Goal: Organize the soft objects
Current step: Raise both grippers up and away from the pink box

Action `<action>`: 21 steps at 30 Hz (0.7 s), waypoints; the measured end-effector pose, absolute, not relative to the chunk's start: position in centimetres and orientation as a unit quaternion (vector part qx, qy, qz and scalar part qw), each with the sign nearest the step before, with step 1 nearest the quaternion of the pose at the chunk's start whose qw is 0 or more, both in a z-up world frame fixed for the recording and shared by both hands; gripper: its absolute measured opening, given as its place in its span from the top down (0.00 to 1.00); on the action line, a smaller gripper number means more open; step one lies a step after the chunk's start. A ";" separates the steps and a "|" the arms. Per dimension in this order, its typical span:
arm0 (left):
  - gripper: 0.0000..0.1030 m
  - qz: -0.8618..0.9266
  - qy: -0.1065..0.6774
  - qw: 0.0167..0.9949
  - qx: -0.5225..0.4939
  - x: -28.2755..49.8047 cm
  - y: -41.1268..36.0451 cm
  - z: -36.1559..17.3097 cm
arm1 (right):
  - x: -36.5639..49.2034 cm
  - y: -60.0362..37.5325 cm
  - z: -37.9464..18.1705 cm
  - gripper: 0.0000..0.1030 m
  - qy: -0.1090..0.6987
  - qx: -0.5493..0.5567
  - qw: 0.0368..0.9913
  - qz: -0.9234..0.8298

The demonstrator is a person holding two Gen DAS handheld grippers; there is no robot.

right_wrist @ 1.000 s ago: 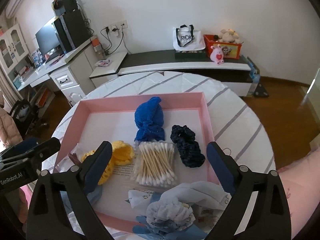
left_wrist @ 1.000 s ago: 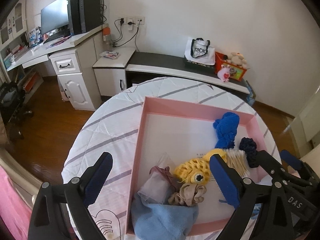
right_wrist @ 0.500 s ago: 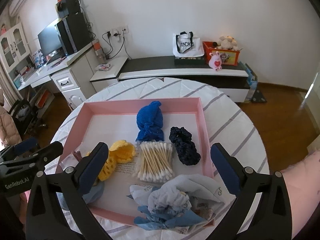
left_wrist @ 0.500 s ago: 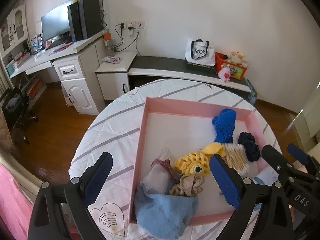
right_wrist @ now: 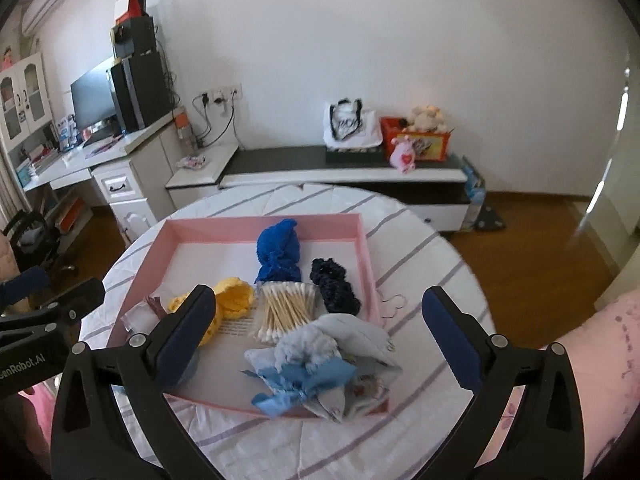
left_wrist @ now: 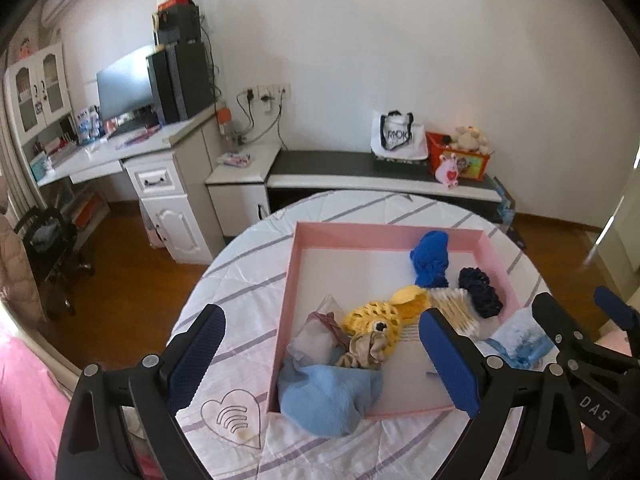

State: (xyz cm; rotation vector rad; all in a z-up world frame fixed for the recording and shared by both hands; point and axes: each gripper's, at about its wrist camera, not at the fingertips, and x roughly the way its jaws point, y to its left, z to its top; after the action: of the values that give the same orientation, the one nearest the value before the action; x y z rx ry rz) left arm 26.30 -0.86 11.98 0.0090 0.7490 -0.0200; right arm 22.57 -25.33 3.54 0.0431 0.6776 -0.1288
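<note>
A pink tray [left_wrist: 386,231] [right_wrist: 264,222] sits on a round table with a striped white cloth [left_wrist: 240,280] [right_wrist: 420,264]. In it lie a blue knit piece [left_wrist: 430,258] [right_wrist: 278,250], a dark scrunchie [left_wrist: 479,292] [right_wrist: 335,286], cotton swabs [left_wrist: 456,308] [right_wrist: 284,310], a yellow crochet piece [left_wrist: 378,316] [right_wrist: 232,298], a light blue cloth [left_wrist: 328,396] over the near rim, and a pale bundle [right_wrist: 316,360]. My left gripper [left_wrist: 322,354] and my right gripper [right_wrist: 318,332] are open and empty, held above the tray's near side.
A white desk with a monitor and a computer tower [left_wrist: 176,80] stands at the left. A low dark-topped bench [left_wrist: 360,168] along the wall holds a tote bag [left_wrist: 396,136] and toys. Wooden floor surrounds the table.
Both grippers have drawn up and back from the tray, so the table looks smaller and more of the room shows. Both stay open. The objects have not moved.
</note>
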 end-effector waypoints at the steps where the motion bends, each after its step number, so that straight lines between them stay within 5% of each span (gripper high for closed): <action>1: 0.07 -0.010 0.363 0.932 0.004 25.6 -1.0 12.0 | 21.9 -25.2 3.8 0.00 0.324 0.017 0.943 -0.068; 21: 0.00 -0.017 0.249 0.968 0.008 13.2 -1.2 14.3 | 11.8 -23.4 8.4 0.00 0.225 -0.004 0.973 -0.060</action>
State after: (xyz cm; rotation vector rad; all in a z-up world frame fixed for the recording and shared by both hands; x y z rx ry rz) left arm 13.21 -1.21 14.33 0.0162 0.5032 -0.0351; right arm 11.82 -23.40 8.35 -0.0084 0.4537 -0.1204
